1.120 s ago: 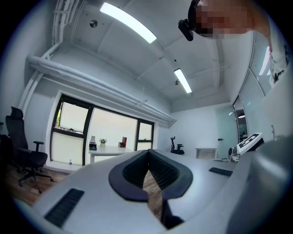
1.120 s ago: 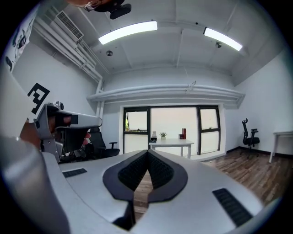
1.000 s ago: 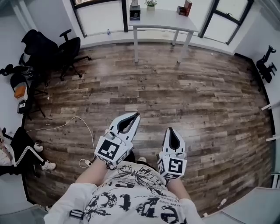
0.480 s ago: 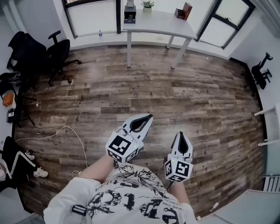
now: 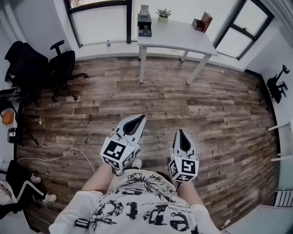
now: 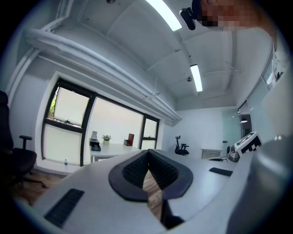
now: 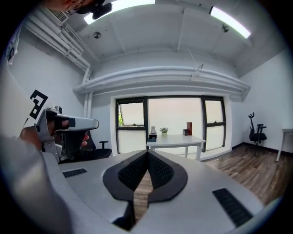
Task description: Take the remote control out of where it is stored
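No remote control shows in any view. A white table (image 5: 178, 36) stands by the far windows, and on it sits a small black storage box (image 5: 144, 20). That box (image 7: 152, 135) appears straight ahead in the right gripper view and as a small box (image 6: 95, 145) left of centre in the left gripper view. My left gripper (image 5: 143, 117) is held level over the wooden floor, shut and empty, its tips meeting (image 6: 148, 151). Beside it my right gripper (image 5: 178, 131) is also shut with nothing in it (image 7: 147, 152). Both point toward the table, well short of it.
Black office chairs (image 5: 59, 64) and bags crowd the left wall. A white cable (image 5: 68, 153) trails on the floor at the left. A potted plant (image 5: 163, 13) and a red box (image 5: 203, 22) also sit on the table. A black chair (image 5: 277, 84) stands at the right wall.
The person has walked across the floor toward the table, which now looks nearer. Both grippers travelled along in front of the body and stayed shut.
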